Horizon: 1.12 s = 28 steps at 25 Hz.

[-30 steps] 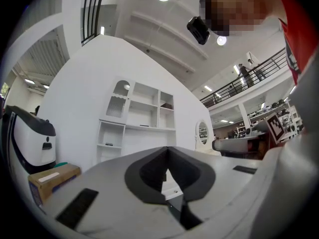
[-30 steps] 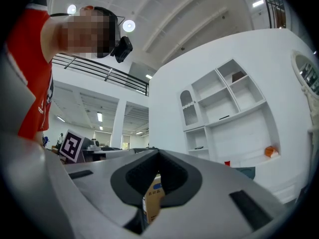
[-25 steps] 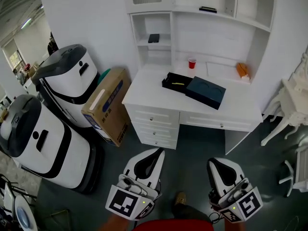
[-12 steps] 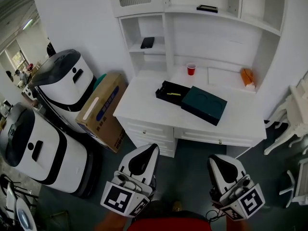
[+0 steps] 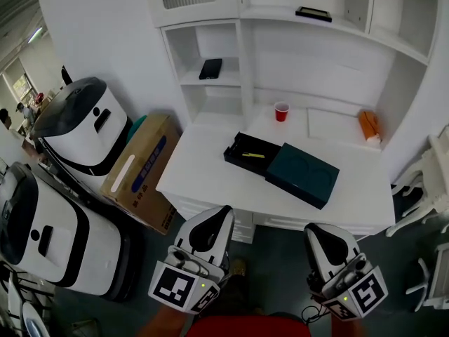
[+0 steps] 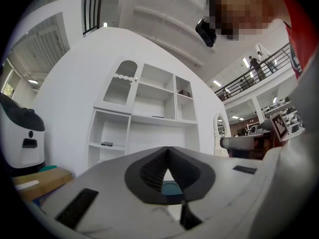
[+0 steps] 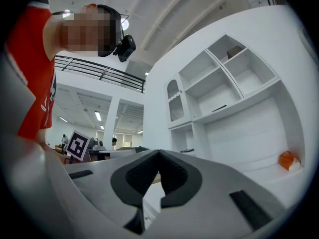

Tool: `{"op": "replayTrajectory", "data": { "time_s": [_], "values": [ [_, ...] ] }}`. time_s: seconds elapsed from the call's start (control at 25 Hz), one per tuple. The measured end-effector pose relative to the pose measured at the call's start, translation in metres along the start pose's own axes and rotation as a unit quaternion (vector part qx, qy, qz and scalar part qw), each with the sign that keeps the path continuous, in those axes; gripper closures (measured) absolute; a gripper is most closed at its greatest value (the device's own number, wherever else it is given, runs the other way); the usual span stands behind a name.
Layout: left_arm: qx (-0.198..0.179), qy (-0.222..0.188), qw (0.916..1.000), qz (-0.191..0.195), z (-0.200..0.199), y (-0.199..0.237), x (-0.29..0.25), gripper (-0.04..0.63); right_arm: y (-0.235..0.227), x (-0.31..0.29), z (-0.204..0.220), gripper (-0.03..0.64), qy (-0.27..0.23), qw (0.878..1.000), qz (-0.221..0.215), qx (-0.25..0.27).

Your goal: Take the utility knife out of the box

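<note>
the yellow utility knife [image 5: 253, 155] lies inside the open black box [image 5: 234, 152] on the white desk [image 5: 203, 181], with a dark teal lid [image 5: 303, 175] just beside the box on its right and a red cup [image 5: 281, 111] further back; the left gripper [image 5: 223, 210] and right gripper [image 5: 313, 230] sit well short of the desk, each with its jaws closed together on nothing

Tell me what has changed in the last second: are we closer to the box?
Yes. The person walked toward the desk; it and the open box now sit nearer in the head view. The left gripper and right gripper came along, shut and empty. The knife, box and lid lie untouched.
</note>
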State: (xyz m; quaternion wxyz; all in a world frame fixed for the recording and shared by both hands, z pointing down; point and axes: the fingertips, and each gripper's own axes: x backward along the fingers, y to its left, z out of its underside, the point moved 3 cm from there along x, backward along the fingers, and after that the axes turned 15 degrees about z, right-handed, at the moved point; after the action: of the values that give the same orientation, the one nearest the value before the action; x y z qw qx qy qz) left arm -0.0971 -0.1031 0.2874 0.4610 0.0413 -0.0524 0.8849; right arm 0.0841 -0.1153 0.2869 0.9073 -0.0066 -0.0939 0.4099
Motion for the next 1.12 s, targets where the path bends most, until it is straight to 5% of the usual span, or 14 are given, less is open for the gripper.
{"op": "replayTrajectory", "data": {
  "time_s": [0.52, 0.96, 1.12],
  "values": [
    [0.013, 0.02, 0.9975, 0.066, 0.032, 0.134, -0.1, 0.56, -0.048, -0.134, 0.012, 0.623, 0.004, 0.998, 0.064, 0.006],
    [0.008, 0.051, 0.9946, 0.09, 0.059, 0.169, -0.149, 0.56, -0.077, -0.173, 0.027, 0.623, 0.024, 0.996, 0.082, 0.006],
    [0.01, 0.099, 0.9902, 0.098, 0.076, 0.172, -0.167, 0.56, -0.091, -0.18, 0.029, 0.623, 0.032, 0.997, 0.074, 0.003]
  ]
}}
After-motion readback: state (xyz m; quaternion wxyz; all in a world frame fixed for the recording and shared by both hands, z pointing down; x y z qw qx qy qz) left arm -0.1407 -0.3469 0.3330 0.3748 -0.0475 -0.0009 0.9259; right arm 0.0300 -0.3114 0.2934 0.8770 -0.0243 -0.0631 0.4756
